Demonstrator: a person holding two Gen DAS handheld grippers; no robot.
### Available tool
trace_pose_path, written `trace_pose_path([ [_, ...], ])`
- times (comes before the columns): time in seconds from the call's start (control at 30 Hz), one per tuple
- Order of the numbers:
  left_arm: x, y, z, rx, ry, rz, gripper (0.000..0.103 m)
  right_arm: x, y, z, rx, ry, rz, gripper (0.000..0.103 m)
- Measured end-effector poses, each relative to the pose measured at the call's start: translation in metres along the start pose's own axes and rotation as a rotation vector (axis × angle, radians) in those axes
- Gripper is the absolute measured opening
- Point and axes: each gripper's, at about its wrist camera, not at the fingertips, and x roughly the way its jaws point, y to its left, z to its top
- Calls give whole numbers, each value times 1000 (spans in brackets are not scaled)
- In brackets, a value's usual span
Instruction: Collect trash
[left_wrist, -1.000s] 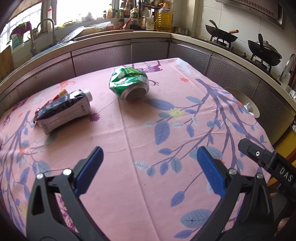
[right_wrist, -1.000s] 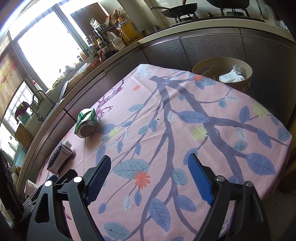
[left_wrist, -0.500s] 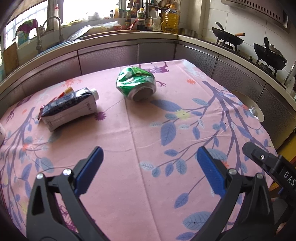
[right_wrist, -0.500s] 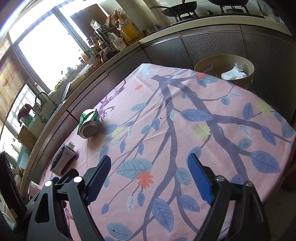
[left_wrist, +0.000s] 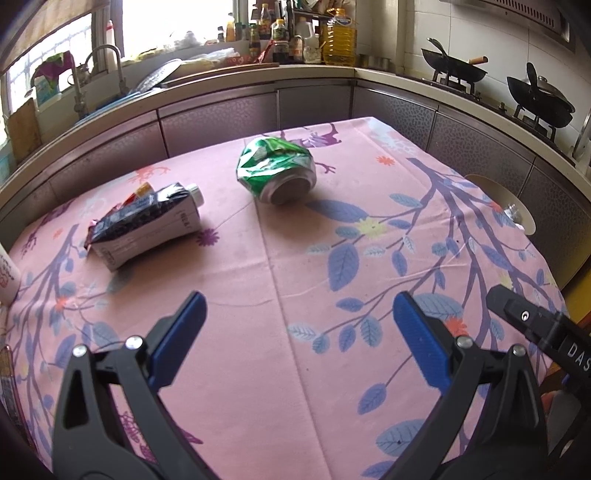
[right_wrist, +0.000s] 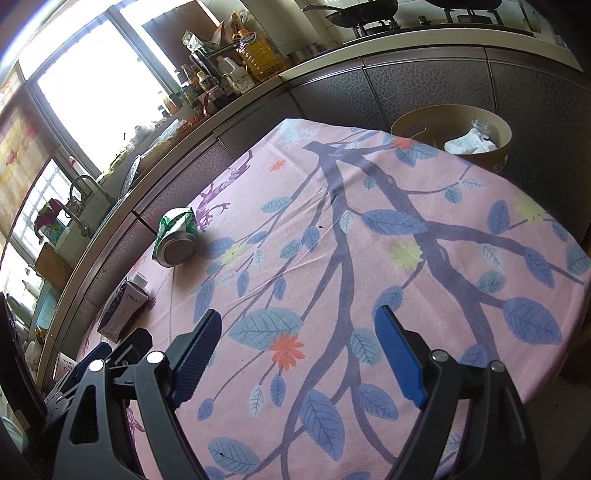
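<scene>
- While both stand wide and empty, left tool (left_wrist: 295, 317) and right tool (right_wrist: 299, 338) hover over the pink leaf-print cloth surface (left_wrist: 258, 369).
- Crushed green metal can (left_wrist: 277, 169) lies near the flattened dark-and-white drink carton (left_wrist: 146, 225).

Both cameras' views are shifting only slightly: the crushed green aluminium can (left_wrist: 276, 172) and the flattened dark drink carton (left_wrist: 146, 225) are sitting a little farther right ahead of the left gripper (left_wrist: 295, 332), with no object itself moving.
</scene>
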Motion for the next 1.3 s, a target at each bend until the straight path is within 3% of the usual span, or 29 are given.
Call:
trace_pose_path([
  [0.67,0,2,-4,-11,-13,-23,97,2,10,-3,-68,9,29,81],
  [0.77,0,2,-4,-11,-14,-22,97,1,15,-3,-97,9,53,75],
  [1.0,-1,5,-5,1,-20,-23,97,4,16,-4,-101,29,70,74],
  [1.13,-6,23,2,69,-83,-9,97,6,16,-5,-101,41,70,74],
  [1.3,-6,64,28,229,-223,126,97,15,15,-7,-89,71,64,74],
])
